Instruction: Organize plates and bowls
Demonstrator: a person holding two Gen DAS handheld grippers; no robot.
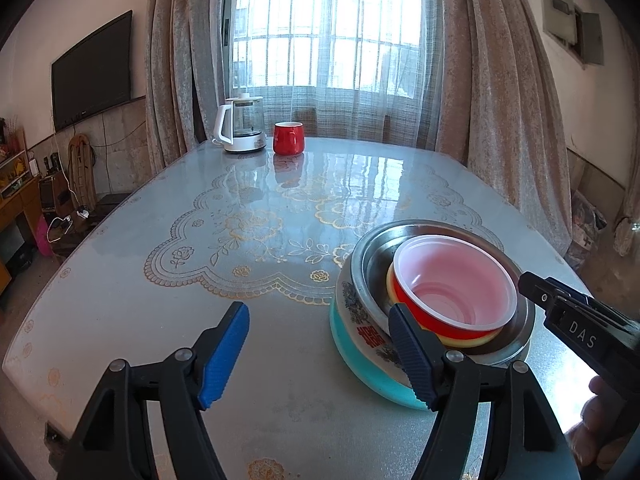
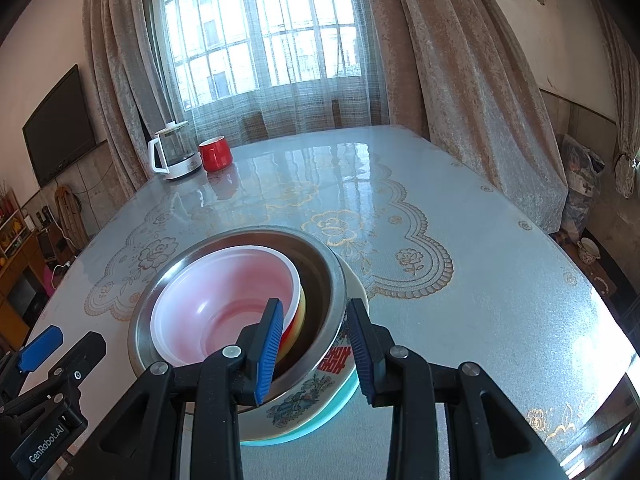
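Table (image 1: 168,288): glossy sheet over a printed lace-pattern cover, mirror-like near the window, duller and scuffed toward the near edge. Metal bowl (image 2: 332,280): brushed steel look, satin sheen, smooth rim. Red bowl (image 1: 452,284): thin plastic, glossy outside, pale semi-matt inside (translucent look). Floral bowl (image 2: 304,404): glazed or enamelled, shiny, printed decoration; cannot tell which. Left gripper (image 1: 320,356) and right gripper (image 2: 316,356): matt black plastic arms, ribbed blue rubbery pads, small polished metal pins. Curtains (image 1: 500,92): heavy plush cloth, mottled nap. Kettle (image 1: 242,124): clear glass, white plastic. Mug (image 1: 288,138): glossy red ceramic.
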